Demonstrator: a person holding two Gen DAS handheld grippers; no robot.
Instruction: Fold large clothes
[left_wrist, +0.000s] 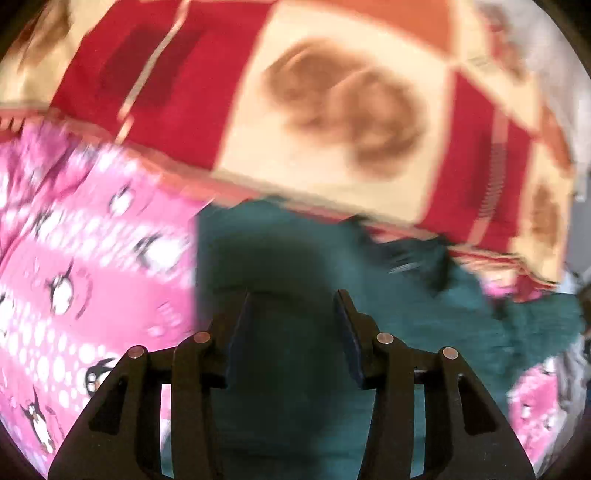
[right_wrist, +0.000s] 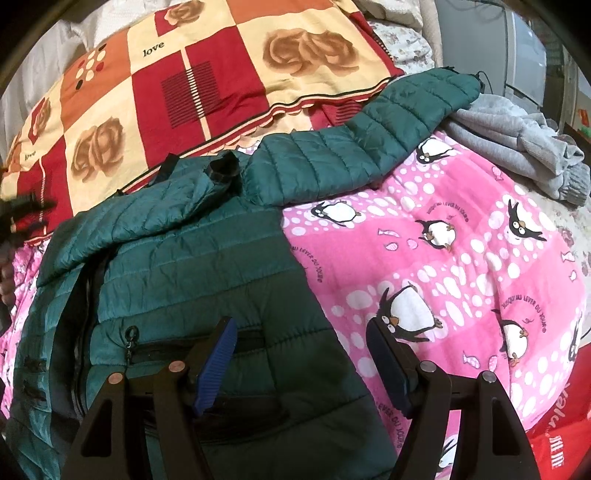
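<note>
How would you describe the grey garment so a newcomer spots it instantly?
Start from the pink penguin-print blanket covering the bed. Follow the green quilted jacket along its outstretched sleeve to the far right corner; the crumpled grey sweatshirt lies just beyond its cuff. It is the only plain, unpatterned fleece there.

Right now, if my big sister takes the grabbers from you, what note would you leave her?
Left gripper: jaws open, empty, hovering over the green puffer jacket; that view is blurred.
Right gripper: jaws open, empty, over the jacket's lower edge beside the zip pocket.
The jacket lies on the pink penguin blanket. One sleeve stretches out toward the grey sweater.
Done: jacket laid out.
Left: fold that sleeve in, then fold the body.
</note>
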